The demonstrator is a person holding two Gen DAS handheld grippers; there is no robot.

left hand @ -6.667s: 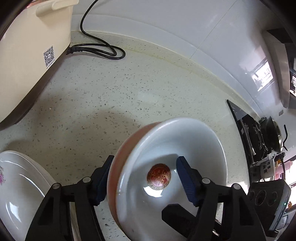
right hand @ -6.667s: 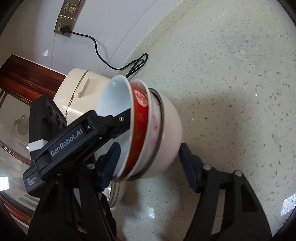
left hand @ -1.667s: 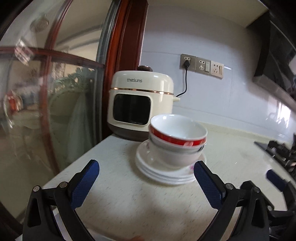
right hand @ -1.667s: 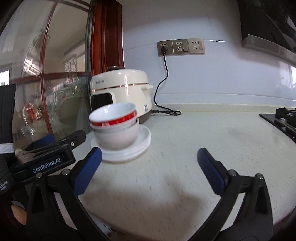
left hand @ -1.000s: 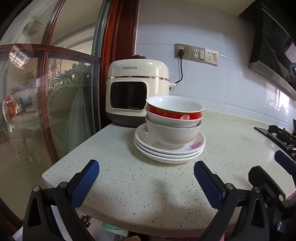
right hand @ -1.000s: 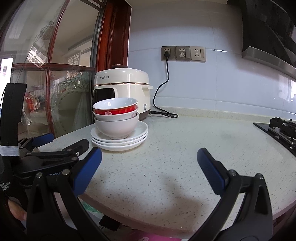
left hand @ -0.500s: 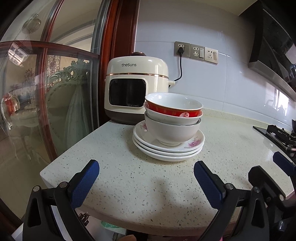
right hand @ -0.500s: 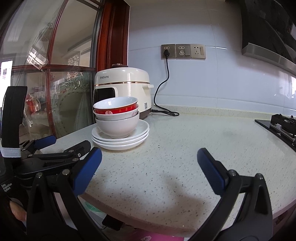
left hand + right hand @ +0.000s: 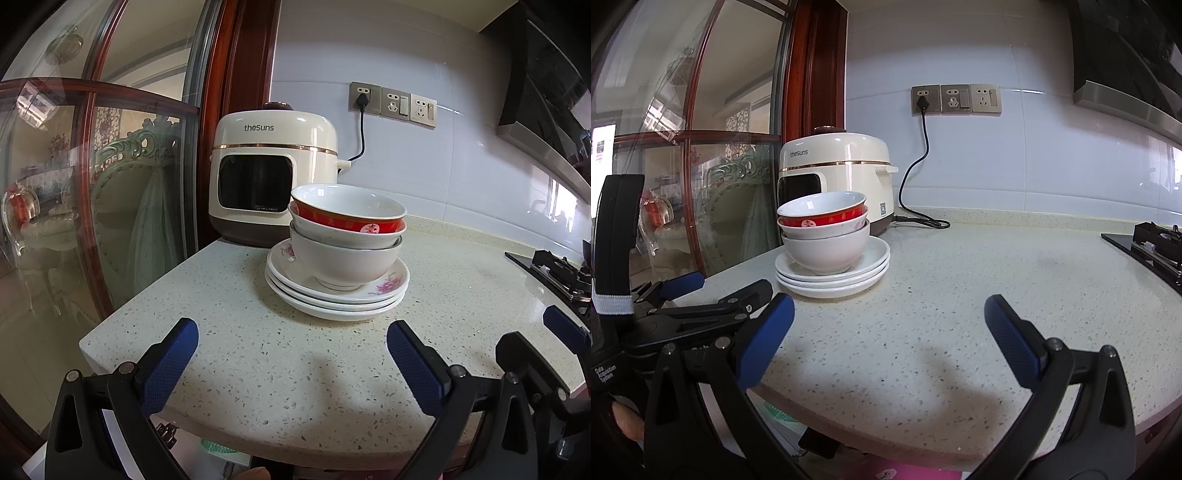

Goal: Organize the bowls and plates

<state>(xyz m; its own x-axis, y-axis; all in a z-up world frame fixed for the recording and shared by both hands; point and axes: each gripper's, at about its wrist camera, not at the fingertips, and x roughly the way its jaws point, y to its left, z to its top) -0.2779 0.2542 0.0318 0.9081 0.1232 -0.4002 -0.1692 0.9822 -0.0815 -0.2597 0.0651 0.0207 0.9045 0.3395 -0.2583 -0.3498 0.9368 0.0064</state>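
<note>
Stacking looks done — nothing loose left on the table [image 9: 258, 354].
Three bowls [image 9: 345, 236] nest on plates [image 9: 338, 295] beside rice cooker [image 9: 273, 177]; left gripper [image 9: 291, 358] and right gripper [image 9: 890, 332] fingers spread, empty — well short of stack.

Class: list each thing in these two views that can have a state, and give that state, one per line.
Left gripper: jaws open, holding nothing.
Right gripper: jaws open, holding nothing.
Bowls: three nested, upright, on the plates.
Plates: three stacked on the counter.
Rice cooker: lid shut.
Cord: plugged into the left socket.
</note>
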